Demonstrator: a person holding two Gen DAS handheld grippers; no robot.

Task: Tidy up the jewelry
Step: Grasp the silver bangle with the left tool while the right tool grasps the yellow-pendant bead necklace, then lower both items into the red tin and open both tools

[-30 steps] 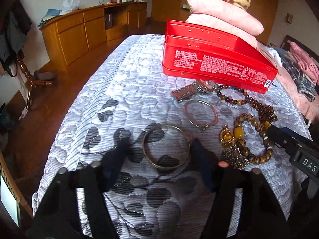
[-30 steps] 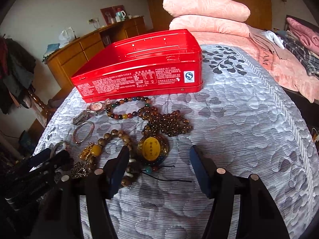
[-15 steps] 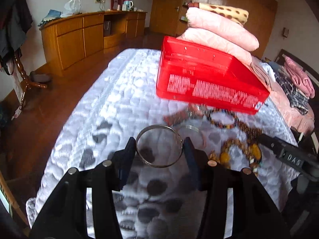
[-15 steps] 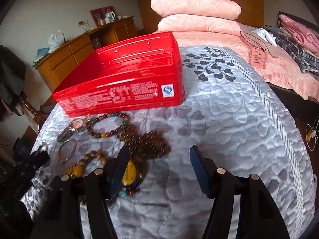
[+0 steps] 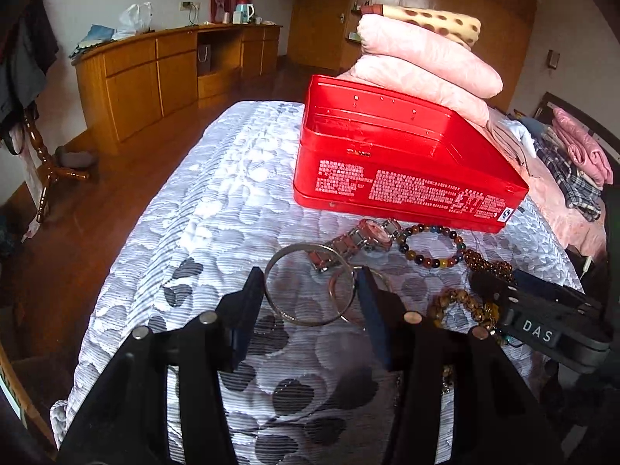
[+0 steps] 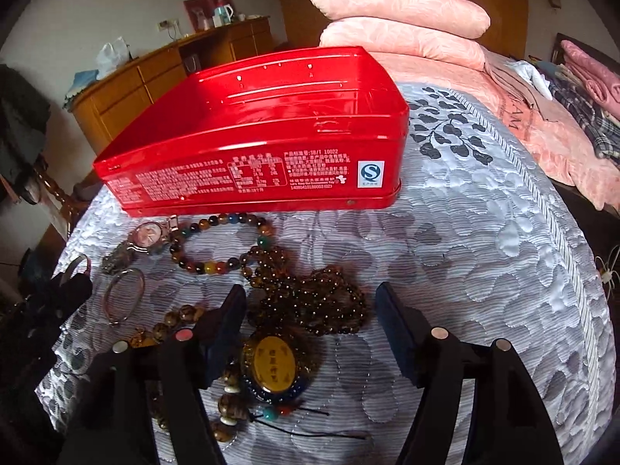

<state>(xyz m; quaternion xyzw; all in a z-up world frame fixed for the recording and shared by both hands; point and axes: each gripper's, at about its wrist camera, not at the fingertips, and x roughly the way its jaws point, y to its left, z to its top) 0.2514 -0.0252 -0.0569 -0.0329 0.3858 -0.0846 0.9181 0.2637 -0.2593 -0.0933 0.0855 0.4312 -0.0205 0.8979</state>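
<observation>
Bangle (image 5: 310, 285) sits squeezed across its rim in the left gripper (image 5: 310, 310), above the bed. It looks thin, hard, light and slippery. Right gripper (image 6: 312, 325) is opening, empty, over the floppy bead necklace (image 6: 310, 302).

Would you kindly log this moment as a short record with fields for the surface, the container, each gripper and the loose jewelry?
surface: quilted bedspread
container: red tin, open, nothing visible inside
left gripper: clamped on silver bangle, lifted off the bed
right gripper: jaws opening, empty, above brown bead necklace with yellow pendant
loose jewelry: watch, multicolour bead bracelet, thin bangle
</observation>
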